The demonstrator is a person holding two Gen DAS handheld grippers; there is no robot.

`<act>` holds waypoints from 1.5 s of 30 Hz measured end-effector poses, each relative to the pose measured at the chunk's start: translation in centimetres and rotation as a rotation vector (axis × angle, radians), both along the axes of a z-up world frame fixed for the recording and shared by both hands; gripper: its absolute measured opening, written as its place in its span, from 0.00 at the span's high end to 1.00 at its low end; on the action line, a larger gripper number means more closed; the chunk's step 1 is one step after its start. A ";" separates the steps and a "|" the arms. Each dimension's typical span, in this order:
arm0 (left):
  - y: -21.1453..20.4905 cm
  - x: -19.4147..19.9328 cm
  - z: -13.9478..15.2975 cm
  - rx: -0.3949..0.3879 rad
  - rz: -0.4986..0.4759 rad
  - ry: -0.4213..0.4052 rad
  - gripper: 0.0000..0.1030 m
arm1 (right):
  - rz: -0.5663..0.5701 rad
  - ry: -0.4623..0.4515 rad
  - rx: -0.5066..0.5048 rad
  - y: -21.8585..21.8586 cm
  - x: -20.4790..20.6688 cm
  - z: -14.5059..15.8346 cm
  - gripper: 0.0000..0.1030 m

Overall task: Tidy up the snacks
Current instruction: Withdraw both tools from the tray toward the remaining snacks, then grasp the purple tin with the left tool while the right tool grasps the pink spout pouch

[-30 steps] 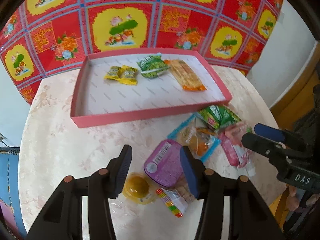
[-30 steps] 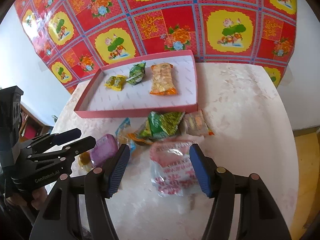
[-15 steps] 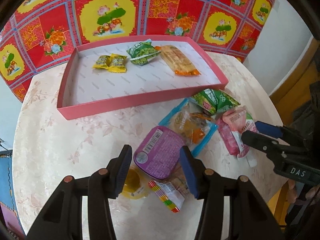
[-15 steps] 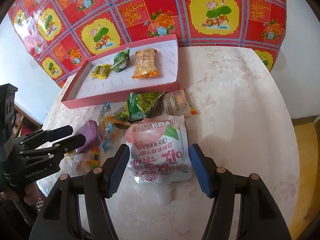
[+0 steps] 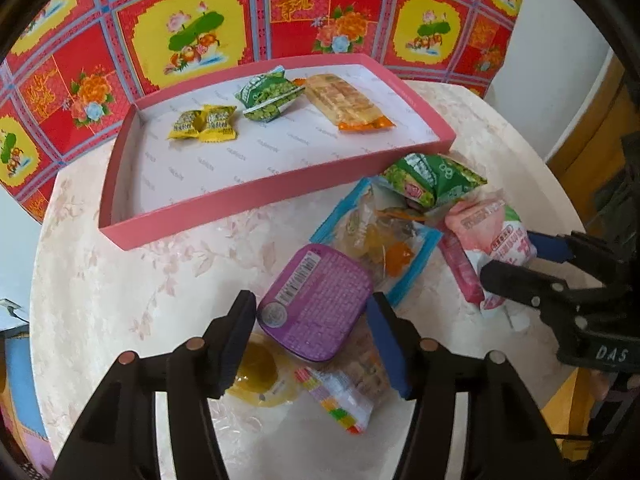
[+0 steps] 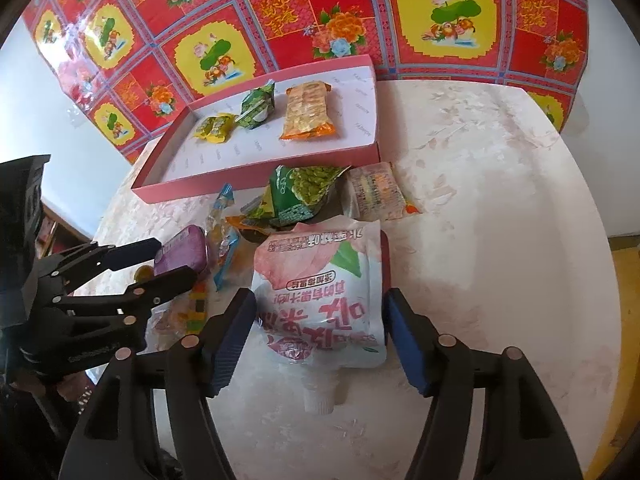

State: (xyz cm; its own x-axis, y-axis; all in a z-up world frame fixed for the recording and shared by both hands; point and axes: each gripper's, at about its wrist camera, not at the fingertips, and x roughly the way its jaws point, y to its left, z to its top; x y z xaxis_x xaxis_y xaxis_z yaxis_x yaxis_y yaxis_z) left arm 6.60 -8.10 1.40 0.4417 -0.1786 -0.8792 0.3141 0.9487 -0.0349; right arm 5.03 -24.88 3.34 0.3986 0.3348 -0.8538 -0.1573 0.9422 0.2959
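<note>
Left wrist: left gripper [image 5: 312, 344] opening astride purple tub [image 5: 316, 302], yellow jelly cup [image 5: 258, 374] half hidden; right gripper [image 6: 320, 334] opening astride pouch [image 6: 324, 300].

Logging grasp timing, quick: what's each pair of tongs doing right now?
Left tongs: open and widening, straddling the purple tub, not gripping.
Right tongs: open and widening, straddling the pink drink pouch, not gripping.

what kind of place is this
Probably a home dining corner: a round table with a pale floral cover, a bright red-and-yellow flowered sheet hung on the wall behind, and loose snacks beside a pink tray.
</note>
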 end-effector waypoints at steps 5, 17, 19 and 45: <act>0.6 0.5 -0.5 -0.032 0.019 0.014 0.40 | 0.010 -0.009 0.001 0.1 -0.1 0.0 0.33; -0.1 0.0 -0.8 0.020 0.017 -0.035 0.43 | -0.003 -0.014 -0.007 0.4 -0.1 -0.3 0.27; 0.0 0.0 -0.9 0.019 0.018 -0.041 0.44 | 0.008 -0.006 -0.009 0.8 -0.1 -0.5 0.25; 3.2 -1.2 1.6 -0.113 0.097 -0.098 0.49 | -0.014 -0.069 -0.024 1.0 -0.9 1.1 0.31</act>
State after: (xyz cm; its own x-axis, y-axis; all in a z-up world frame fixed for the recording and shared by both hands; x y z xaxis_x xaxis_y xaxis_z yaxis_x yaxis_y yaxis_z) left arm 5.36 -4.94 2.95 0.5446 -0.2262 -0.8076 0.2280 0.9666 -0.1170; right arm 4.12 -23.87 4.47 0.4617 0.3084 -0.8317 -0.1632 0.9511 0.2621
